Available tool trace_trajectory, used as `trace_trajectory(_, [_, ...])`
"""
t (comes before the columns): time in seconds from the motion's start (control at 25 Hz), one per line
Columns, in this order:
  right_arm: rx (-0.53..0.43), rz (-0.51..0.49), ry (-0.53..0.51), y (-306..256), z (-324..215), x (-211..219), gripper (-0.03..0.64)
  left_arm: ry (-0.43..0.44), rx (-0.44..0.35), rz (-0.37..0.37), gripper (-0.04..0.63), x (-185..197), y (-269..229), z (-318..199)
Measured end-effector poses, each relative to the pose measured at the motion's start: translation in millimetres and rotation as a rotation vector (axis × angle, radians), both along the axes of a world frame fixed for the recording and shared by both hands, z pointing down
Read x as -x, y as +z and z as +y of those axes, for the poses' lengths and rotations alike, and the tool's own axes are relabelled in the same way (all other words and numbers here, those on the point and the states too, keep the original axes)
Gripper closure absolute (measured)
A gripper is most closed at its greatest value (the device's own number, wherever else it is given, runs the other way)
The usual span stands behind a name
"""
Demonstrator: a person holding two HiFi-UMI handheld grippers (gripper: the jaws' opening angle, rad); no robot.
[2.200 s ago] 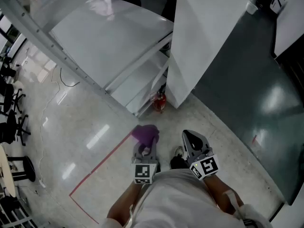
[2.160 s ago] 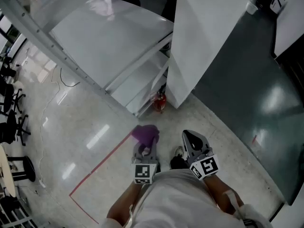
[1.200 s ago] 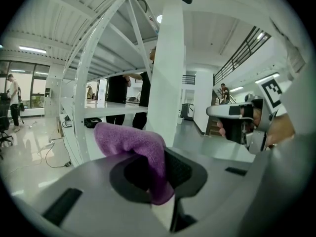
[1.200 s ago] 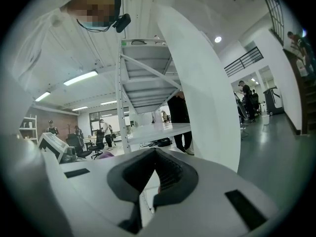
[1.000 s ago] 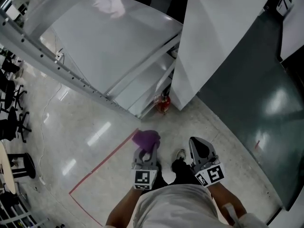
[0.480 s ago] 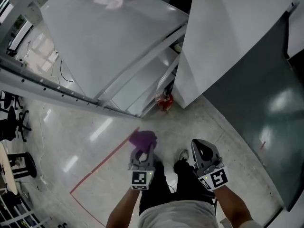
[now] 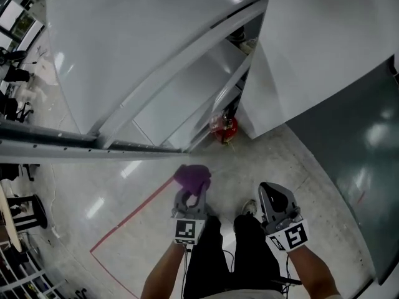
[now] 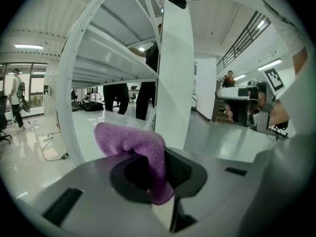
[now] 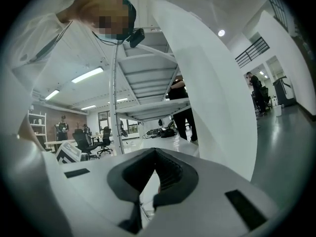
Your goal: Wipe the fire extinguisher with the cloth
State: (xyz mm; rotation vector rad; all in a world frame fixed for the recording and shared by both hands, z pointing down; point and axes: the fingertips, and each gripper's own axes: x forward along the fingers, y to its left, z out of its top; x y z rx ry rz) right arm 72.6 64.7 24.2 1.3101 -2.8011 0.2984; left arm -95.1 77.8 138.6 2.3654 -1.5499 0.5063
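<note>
Pinches a purple cloth (image 7: 192,177) in the left gripper (image 7: 189,195), folds bunched over the jaws. Holds the right gripper (image 7: 272,192) alongside, pressed together on nothing. Both above the floor (image 7: 299,161), near a red line (image 7: 131,217). Well ahead, at the foot of the white rack (image 7: 162,98), beside a white panel (image 7: 324,55): the red fire extinguisher (image 7: 225,128), apart from both grippers.

Glossy pale floor (image 7: 75,192) w/ a red tape line (image 7: 134,213) running diag. across it; at right it changes to a dark green section (image 7: 349,148). Red fire extinguisher (image 7: 225,129) stands on the floor at the foot of the white shelf rack (image 7: 181,98), just beside a white panel (image 7: 324,48). Black chair base (image 7: 28,205) at far left; person's shoe (image 7: 248,208) on the pale part, btm centre.
</note>
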Motion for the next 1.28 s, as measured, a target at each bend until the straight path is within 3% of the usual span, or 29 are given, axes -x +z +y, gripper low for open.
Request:
trace_trajectory(0.2, [-0.014,-0.005,0.001,65.8,-21.1,3.3,0.603,0.021,0.008,-0.021,0.539,5.9,82.3,-12.0])
trace_trajectory(0.6, [0.000,0.008,-0.011,217.1,-39.2,-4.1,0.603,0.083,0.111,-0.054,0.540,11.5,277.7,-20.0])
trace_trajectory(0.96, [-0.056,0.004,-0.017,316.3,-60.4,-0.1,0.603,0.086,0.098,-0.027,0.540,16.0,406.0,-48.7])
trace_trajectory(1.28, [-0.041,-0.033,0.008,426.6,-97.9,7.0,0.603,0.115,0.089,-0.011,0.540,15.8,520.1,-78.8])
